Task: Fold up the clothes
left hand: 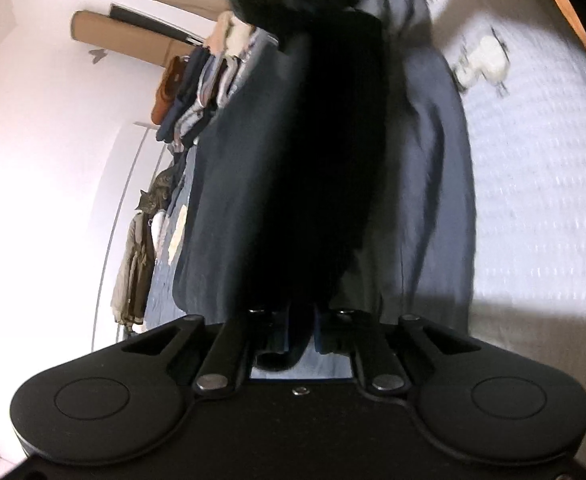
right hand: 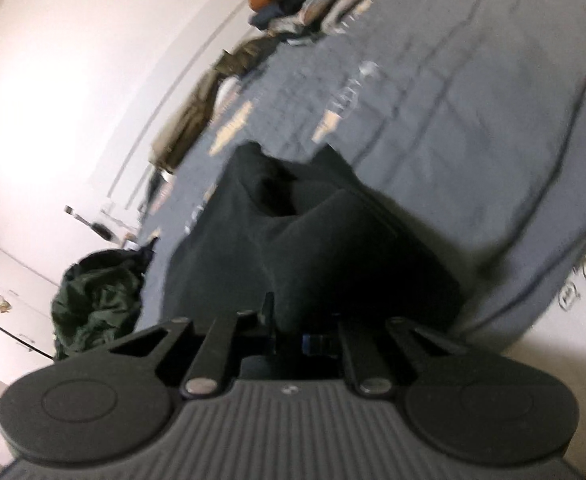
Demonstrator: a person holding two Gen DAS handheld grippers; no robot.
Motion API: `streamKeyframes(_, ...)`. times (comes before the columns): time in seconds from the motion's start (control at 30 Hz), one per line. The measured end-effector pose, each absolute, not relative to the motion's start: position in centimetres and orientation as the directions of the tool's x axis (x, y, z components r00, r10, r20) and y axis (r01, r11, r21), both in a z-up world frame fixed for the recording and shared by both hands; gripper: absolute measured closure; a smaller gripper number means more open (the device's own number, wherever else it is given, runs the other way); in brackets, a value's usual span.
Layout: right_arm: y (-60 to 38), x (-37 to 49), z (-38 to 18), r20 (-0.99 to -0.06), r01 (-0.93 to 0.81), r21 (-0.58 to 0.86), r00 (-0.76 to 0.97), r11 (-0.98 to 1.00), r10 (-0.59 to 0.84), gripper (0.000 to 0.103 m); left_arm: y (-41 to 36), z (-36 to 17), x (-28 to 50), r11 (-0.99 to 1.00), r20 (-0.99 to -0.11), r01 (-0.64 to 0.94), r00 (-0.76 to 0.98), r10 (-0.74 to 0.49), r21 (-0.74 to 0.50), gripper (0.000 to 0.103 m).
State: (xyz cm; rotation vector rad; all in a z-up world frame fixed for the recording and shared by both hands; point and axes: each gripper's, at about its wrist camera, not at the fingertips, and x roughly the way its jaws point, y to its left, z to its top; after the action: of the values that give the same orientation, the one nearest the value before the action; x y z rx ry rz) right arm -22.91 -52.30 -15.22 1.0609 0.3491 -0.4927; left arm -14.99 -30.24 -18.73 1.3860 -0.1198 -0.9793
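Pale wall (right hand: 53, 80) (brightly lit), grey-blue bedspread (right hand: 473, 100), white patterned sheet (left hand: 533, 180).

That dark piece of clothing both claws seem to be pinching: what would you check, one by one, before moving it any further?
1. Left gripper closed on the dark garment: ok, cloth runs between its jaws.
2. Right gripper closed on the same garment: ok, cloth bunches right at its jaws.
3. Garment hanging flat and smooth: not ok, the right wrist view shows it bunched, with a deep fold.
4. Open room on the blue bedspread to lay it down: ok.
5. Stacked clothes at the far edge out of the way: ok, well apart.
6. How much cloth each jaw holds: cannot tell, too dark and blurred.
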Motion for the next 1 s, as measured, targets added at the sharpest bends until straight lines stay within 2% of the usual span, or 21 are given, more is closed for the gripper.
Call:
streamKeyframes(0.03,-52.3,-22.9,-15.4,-0.504,0.547,0.739,0.836,0.394,-0.216,0.092,-30.4,-19.1,-15.1,-0.133,-0.455,0.494,0.620,-0.639,0.859,0.084)
streamKeyframes(0.1,-52.3,-22.9,-15.7,-0.505,0.548,0.744,0.836,0.383,-0.217,0.092,-30.7,-19.7,-15.2,-0.149,-0.446,0.471,0.619,-0.646,0.869,0.069)
streamKeyframes(0.17,-52.3,-23.0,-15.7,-0.499,0.547,0.748,0.837,0.377,-0.224,0.092,-30.8,-20.0,-15.3,-0.158,-0.443,0.459,0.620,-0.648,0.874,0.066)
streamKeyframes(0.2,-52.2,-23.1,-15.6,-0.493,0.544,0.749,0.839,0.378,-0.232,0.093,-30.7,-19.8,-15.2,-0.156,-0.447,0.465,0.622,-0.642,0.871,0.079)
streamKeyframes(0.23,-52.1,-23.2,-15.4,-0.485,0.542,0.749,0.841,0.382,-0.241,0.093,-30.6,-19.6,-15.2,-0.154,-0.452,0.471,0.625,-0.637,0.869,0.084)
streamKeyframes(0.37,-51.9,-23.8,-14.2,-0.437,0.518,0.754,0.855,0.404,-0.280,0.093,-30.2,-18.8,-14.8,-0.144,-0.470,0.496,0.634,-0.614,0.857,0.092)
streamKeyframes(0.47,-52.0,-23.9,-14.0,-0.432,0.521,0.745,0.853,0.416,-0.294,0.094,-30.1,-18.6,-14.7,-0.140,-0.481,0.508,0.641,-0.598,0.850,0.093)
streamKeyframes(0.57,-52.0,-23.2,-14.9,-0.479,0.561,0.706,0.828,0.433,-0.291,0.093,-29.9,-17.7,-14.7,-0.119,-0.521,0.573,0.613,-0.595,0.811,0.093)
streamKeyframes(0.7,-53.1,-22.6,-16.1,-0.513,0.575,0.697,0.818,0.429,-0.262,0.089,-29.7,-16.3,-14.7,-0.085,-0.575,0.667,0.562,-0.595,0.740,0.087)
streamKeyframes(0.77,-53.5,-22.9,-15.9,-0.507,0.560,0.723,0.828,0.404,-0.241,0.089,-29.1,-13.9,-14.3,-0.035,-0.613,0.769,0.480,-0.628,0.638,0.082)
streamKeyframes(0.83,-53.6,-23.1,-15.1,-0.520,0.564,0.720,0.824,0.404,-0.222,0.087,-28.2,-11.0,-12.9,0.035,-0.629,0.877,0.371,-0.682,0.479,0.074)
streamKeyframes(0.87,-53.6,-23.2,-14.5,-0.532,0.571,0.711,0.819,0.411,-0.216,0.083,-27.7,-9.6,-12.0,0.067,-0.628,0.919,0.318,-0.710,0.389,0.065)
streamKeyframes(0.9,-53.5,-23.3,-13.9,-0.550,0.584,0.690,0.807,0.427,-0.215,0.080,-27.3,-8.6,-11.2,0.113,-0.612,0.944,0.289,-0.736,0.310,0.049)
streamKeyframes(0.93,-53.3,-23.5,-13.3,-0.571,0.601,0.662,0.791,0.448,-0.218,0.078,-26.9,-7.9,-10.2,0.165,-0.588,0.958,0.276,-0.760,0.235,0.043)
streamKeyframes(1.0,-52.9,-23.9,-12.3,-0.605,0.630,0.606,0.761,0.485,-0.233,0.072,-26.3,-6.8,-8.3,0.264,-0.554,0.959,0.277,-0.785,0.105,0.040)
